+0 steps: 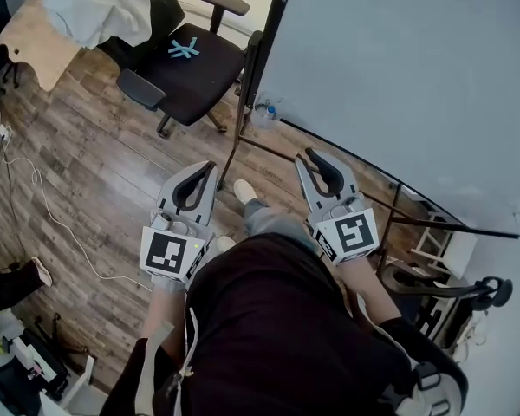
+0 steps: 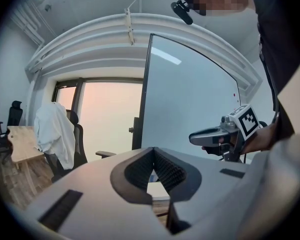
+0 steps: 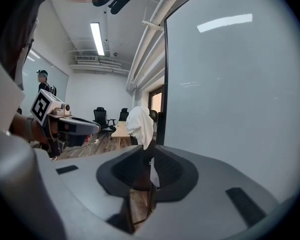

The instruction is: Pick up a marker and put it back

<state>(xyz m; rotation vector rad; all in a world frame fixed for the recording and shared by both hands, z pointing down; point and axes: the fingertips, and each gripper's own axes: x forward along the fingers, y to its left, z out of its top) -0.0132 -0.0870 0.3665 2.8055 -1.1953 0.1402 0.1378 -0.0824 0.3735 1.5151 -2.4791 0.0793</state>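
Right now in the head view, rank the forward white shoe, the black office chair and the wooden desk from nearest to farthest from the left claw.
1. The forward white shoe, on the floor just right of the left claw.
2. The black office chair, ahead of it, beyond the bare floor.
3. The wooden desk, far off at the upper left.
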